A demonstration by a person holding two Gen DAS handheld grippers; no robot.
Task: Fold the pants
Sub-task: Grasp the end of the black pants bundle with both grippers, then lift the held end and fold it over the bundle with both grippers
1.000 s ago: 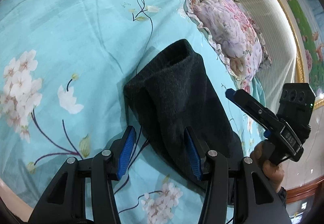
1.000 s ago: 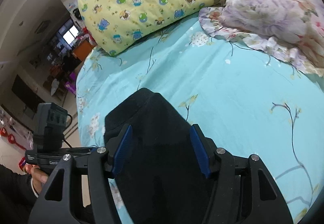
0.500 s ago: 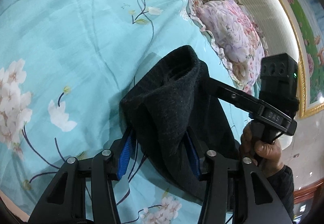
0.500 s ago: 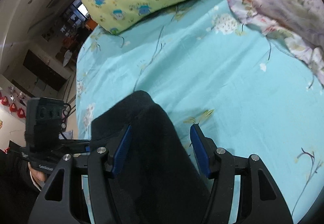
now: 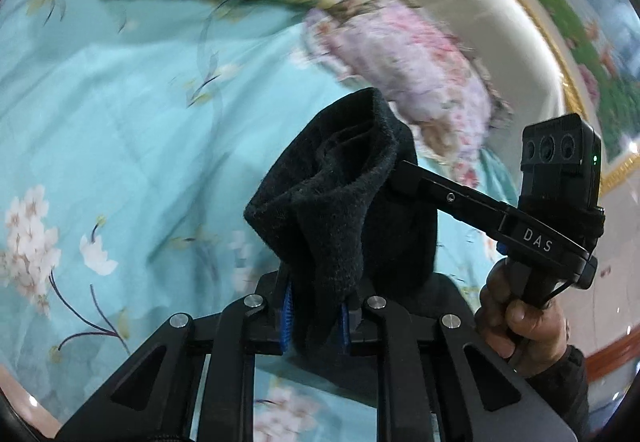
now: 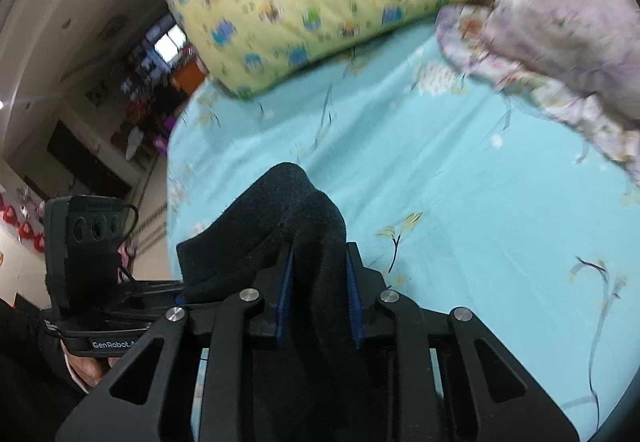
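The black fleece pants (image 5: 340,202) are bunched and raised off the turquoise flowered bedsheet (image 5: 120,146). My left gripper (image 5: 315,316) has its jaws closing, and its blue pads pinch a fold of the fabric. In the right wrist view my right gripper (image 6: 319,282) is closing too, its pads pressed on another fold of the pants (image 6: 280,202). The two grippers sit side by side on the same end of the garment. In the left wrist view the right tool's fingertips are hidden behind the cloth; a hand (image 5: 516,318) holds its handle.
A yellow cartoon-print pillow (image 6: 320,2) and a pink floral pillow (image 6: 560,30) lie at the head of the bed. A cream headboard (image 5: 480,22) rises behind them. The bed's left edge (image 6: 172,178) drops to a cluttered room.
Both grippers' jaws closed from wide apart onto the pants. The gripped end rose off the sheet, and both views tilted up toward the pillows.
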